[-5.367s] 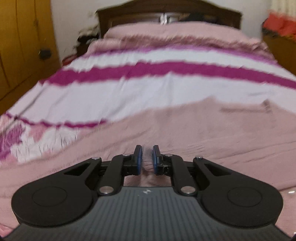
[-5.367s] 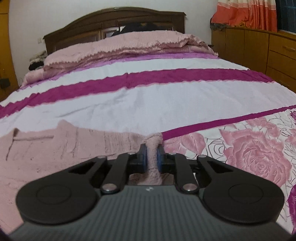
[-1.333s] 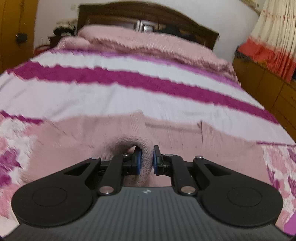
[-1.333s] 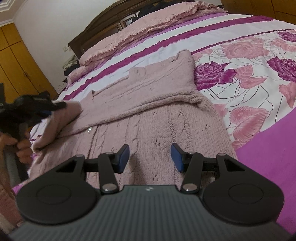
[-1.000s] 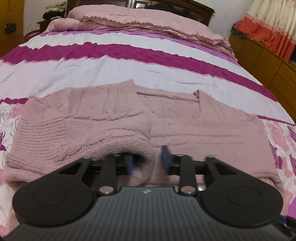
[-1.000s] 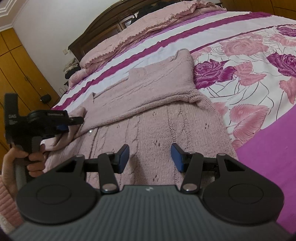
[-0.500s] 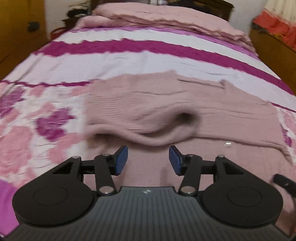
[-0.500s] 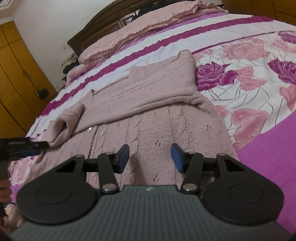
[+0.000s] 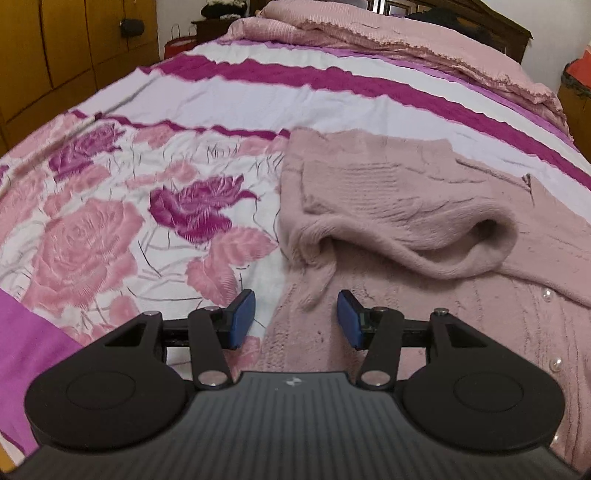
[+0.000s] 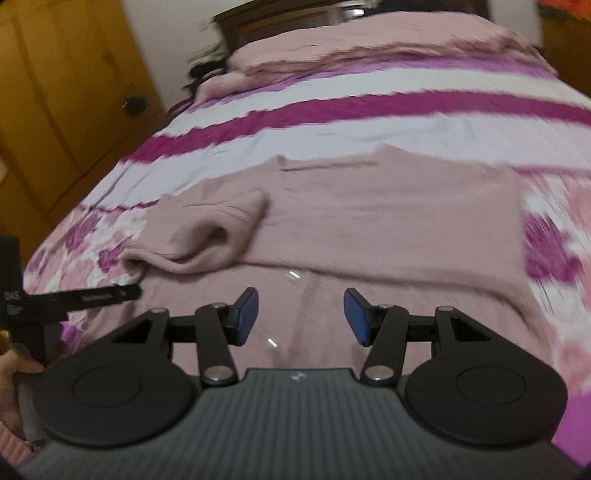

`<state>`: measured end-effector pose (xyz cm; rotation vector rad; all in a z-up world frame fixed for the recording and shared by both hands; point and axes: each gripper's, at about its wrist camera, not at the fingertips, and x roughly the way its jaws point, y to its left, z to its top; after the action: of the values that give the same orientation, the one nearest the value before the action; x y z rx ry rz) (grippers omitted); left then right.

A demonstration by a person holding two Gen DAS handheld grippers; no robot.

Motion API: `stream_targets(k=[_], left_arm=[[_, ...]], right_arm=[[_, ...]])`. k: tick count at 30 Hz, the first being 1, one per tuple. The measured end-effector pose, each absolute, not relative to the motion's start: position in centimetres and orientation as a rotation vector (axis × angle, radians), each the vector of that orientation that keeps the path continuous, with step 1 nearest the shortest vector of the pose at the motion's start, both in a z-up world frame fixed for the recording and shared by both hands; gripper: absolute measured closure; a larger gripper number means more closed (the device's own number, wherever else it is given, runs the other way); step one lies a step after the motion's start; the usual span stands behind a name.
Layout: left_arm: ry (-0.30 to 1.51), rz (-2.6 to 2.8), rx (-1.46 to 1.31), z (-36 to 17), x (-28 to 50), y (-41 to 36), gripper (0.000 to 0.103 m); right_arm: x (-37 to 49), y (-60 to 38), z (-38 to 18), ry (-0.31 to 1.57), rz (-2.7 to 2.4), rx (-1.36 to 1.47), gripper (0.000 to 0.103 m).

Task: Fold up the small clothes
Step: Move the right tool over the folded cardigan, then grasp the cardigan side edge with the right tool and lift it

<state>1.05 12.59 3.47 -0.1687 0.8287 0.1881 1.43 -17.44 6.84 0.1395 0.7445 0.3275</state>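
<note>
A pink knitted cardigan (image 9: 424, 177) lies flat on the flowered bedspread (image 9: 110, 240), its pearl buttons (image 9: 546, 294) running down the front. One sleeve (image 9: 406, 229) is folded across the body, and its cuff stands slightly open. My left gripper (image 9: 295, 319) is open just short of the cardigan's left edge, with nothing between the pads. In the blurred right wrist view the cardigan (image 10: 388, 221) and the folded sleeve (image 10: 207, 236) fill the middle. My right gripper (image 10: 301, 317) hangs open above the lower front, holding nothing. The left gripper (image 10: 110, 295) shows at the left edge, held by a hand (image 10: 14, 373).
A folded pink blanket (image 9: 369, 29) lies at the head of the bed, against a dark wooden headboard (image 9: 509, 29). Yellow wardrobe doors (image 9: 55, 55) stand close along the left side. Striped bedspread stretches beyond the cardigan.
My left gripper opened and let go of the sleeve cuff, which now rests on the cardigan's body, then drew back to the left. My right gripper stayed open, rolled and rose.
</note>
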Motion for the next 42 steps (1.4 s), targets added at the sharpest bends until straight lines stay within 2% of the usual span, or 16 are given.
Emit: stream_targets(k=[10, 20, 29, 31, 33, 35, 42], left_arm=[[0.813, 0.161, -0.198, 2.3, 1.0, 13.2, 0.044], [0.803, 0.147, -0.215, 1.9, 1.0, 13.5, 0.042], [0.803, 0.145, -0.211, 1.8, 1.1, 13.5, 0.041], [0.803, 0.146, -0.206, 1.7, 1.1, 13.4, 0.041], [0.802, 0.146, -0.204, 1.7, 1.1, 13.4, 0.041], [0.802, 0.146, -0.205, 1.7, 1.1, 13.4, 0.041], [0.802, 0.146, -0.202, 1.7, 1.1, 13.4, 0.041]], right_arm=[[6.7, -8.0, 7.1, 0.775, 0.422, -0.138, 0.050], [9.7, -1.2, 5.4, 0.693, 0.427, -0.402, 0.050], [10.9, -0.3, 3.3, 0.750, 0.475, -0.419, 0.050], [10.9, -0.4, 3.6, 0.751, 0.493, -0.415, 0.064], [10.6, -0.5, 4.1, 0.729, 0.503, -0.420, 0.084], [10.3, -0.8, 5.1, 0.695, 0.506, -0.412, 0.089], [9.4, -4.1, 10.1, 0.540, 0.446, -0.325, 0.090]])
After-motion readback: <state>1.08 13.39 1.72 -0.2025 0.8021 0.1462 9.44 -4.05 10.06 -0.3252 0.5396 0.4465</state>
